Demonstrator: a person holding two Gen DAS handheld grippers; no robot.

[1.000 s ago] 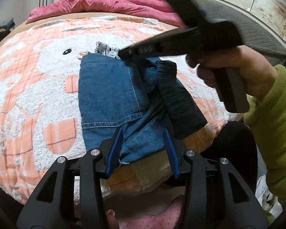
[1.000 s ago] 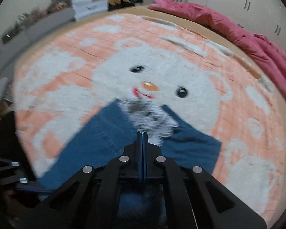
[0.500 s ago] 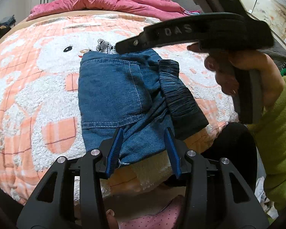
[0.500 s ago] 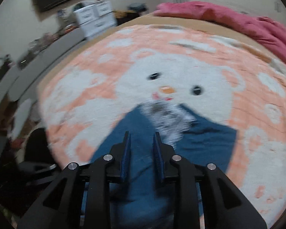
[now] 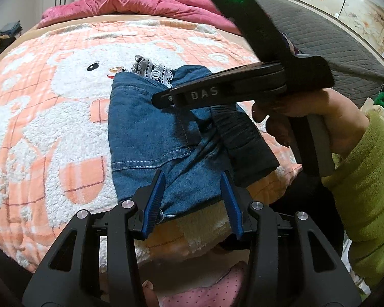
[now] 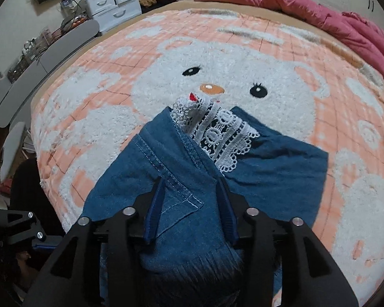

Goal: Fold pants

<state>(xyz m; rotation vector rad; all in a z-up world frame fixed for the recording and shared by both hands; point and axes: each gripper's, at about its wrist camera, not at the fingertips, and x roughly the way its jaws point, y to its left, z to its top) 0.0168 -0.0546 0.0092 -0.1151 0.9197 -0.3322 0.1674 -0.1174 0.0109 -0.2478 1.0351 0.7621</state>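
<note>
Left wrist view: the pants (image 5: 151, 138) lie folded into a compact blue denim bundle near the front edge of the bed (image 5: 51, 133), on its bunny blanket, with a white lace cuff (image 5: 153, 70) peeking out at the far end and a dark ribbed waistband (image 5: 240, 140) along the right side. The left gripper (image 5: 193, 199) has its jaws apart, straddling the near hem without pinching it. The right gripper (image 5: 166, 99) hangs over the bundle's far half; from here I cannot tell how its jaws stand.

Right wrist view: the right gripper (image 6: 190, 207) is spread open over the denim, gripping nothing, with a stitched seam (image 6: 171, 174) running between its fingers (image 6: 155, 209). The lace (image 6: 217, 140) fans out ahead from between two layers.

Denim this thin should be light, soft and limp, not slippery, and layers will likely slide apart unless pinched together. The stitched hem or thick waistband looks the firmest hold; the lace seems delicate and prone to snagging, so best avoided
</note>
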